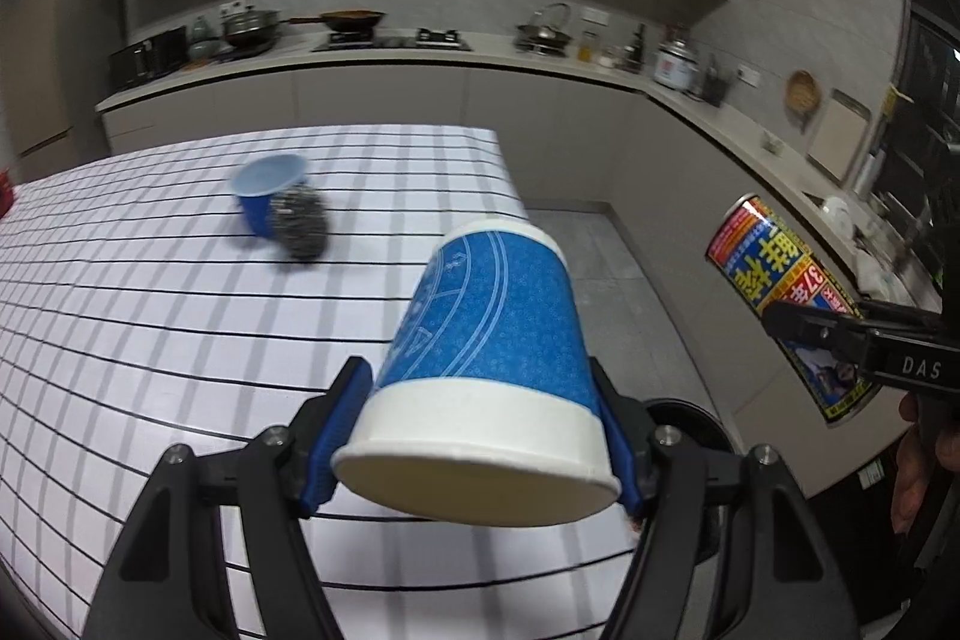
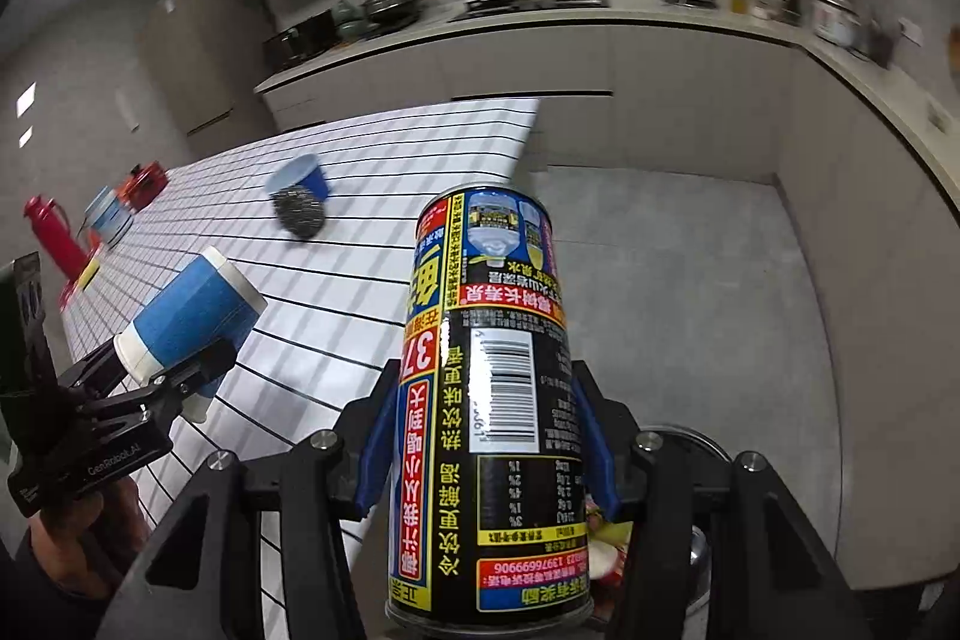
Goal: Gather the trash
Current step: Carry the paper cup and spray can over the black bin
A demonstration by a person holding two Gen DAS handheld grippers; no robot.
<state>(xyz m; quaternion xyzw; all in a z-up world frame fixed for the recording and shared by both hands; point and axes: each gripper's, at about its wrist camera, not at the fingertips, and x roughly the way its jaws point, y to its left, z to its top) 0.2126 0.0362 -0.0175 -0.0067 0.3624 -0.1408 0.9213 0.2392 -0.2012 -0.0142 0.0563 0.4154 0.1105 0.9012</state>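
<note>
My left tongs (image 1: 480, 436) clamp a blue paper cup (image 1: 492, 340); my right tongs (image 2: 486, 436) clamp a drink can (image 2: 486, 400); the blurred lump mid-frame is perhaps a steel scourer (image 1: 300, 226).

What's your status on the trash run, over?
Left gripper shut on blue paper cup. Right gripper shut on drink can. Second blue cup and steel scourer on table.
</note>
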